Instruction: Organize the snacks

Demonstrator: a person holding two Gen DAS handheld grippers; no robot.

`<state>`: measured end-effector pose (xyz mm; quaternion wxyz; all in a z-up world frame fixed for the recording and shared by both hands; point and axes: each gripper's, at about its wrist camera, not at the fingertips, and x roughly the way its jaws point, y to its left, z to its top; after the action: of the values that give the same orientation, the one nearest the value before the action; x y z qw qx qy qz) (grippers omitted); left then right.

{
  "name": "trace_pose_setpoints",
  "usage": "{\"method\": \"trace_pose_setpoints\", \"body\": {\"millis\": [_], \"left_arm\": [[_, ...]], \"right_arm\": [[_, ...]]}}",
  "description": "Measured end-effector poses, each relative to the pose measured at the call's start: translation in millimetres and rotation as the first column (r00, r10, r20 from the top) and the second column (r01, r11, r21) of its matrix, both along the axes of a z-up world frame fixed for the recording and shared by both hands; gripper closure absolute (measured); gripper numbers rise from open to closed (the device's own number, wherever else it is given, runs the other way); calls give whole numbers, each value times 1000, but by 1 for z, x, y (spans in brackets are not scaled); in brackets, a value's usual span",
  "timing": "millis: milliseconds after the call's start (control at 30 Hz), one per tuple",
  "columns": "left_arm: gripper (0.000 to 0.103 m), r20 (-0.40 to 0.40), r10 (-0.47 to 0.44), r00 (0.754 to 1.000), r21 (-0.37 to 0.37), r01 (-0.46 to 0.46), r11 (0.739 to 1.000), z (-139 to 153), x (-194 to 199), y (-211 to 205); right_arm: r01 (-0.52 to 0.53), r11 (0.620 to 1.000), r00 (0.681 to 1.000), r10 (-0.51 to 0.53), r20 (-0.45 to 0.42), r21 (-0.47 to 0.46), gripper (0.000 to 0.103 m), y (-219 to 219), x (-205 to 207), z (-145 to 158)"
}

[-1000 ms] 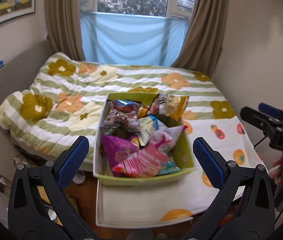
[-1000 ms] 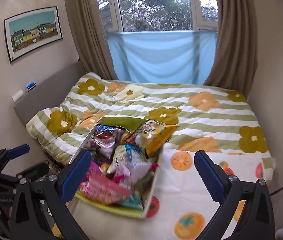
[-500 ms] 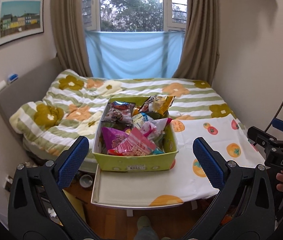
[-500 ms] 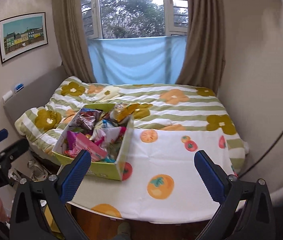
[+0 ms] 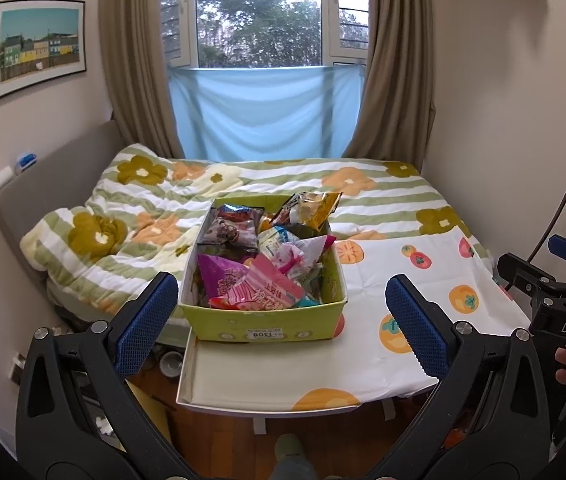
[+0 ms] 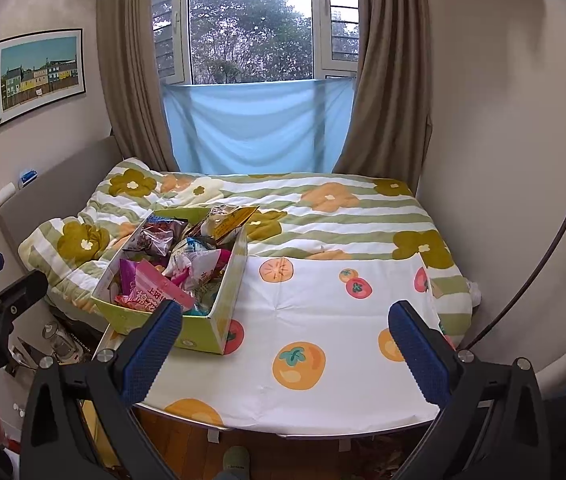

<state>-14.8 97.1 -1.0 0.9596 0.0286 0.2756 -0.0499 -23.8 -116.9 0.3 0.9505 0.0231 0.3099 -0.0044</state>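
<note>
A green cardboard box [image 5: 263,326] stands on a table with a white fruit-print cloth [image 5: 415,300]. It holds several snack bags: a pink one [image 5: 267,290], a purple one [image 5: 219,274], a dark one [image 5: 231,232] and a yellow one [image 5: 315,210]. The box also shows in the right wrist view [image 6: 207,330], at the table's left end. My left gripper [image 5: 281,316] is open and empty, back from the box's front. My right gripper [image 6: 283,344] is open and empty, over the cloth to the right of the box.
A bed with a striped flower quilt [image 5: 143,216] lies behind the table, under a window with brown curtains. Walls close in on both sides. A black cable [image 6: 543,256] runs along the right wall. Wooden floor [image 5: 219,432] shows below the table's front edge.
Both grippers have pulled back and up from the box, so the whole table and room show. The box and snacks have not moved. Both jaws stay open.
</note>
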Motion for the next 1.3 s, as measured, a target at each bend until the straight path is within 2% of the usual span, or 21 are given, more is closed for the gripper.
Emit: {"method": "trace_pose_setpoints", "body": {"millis": [1300], "left_arm": [[0,7,2,1000,-8,-2,1000,-4,5,-3]], "right_arm": [[30,1000,1000,-30,3,-7,0,-3,4,0]]}}
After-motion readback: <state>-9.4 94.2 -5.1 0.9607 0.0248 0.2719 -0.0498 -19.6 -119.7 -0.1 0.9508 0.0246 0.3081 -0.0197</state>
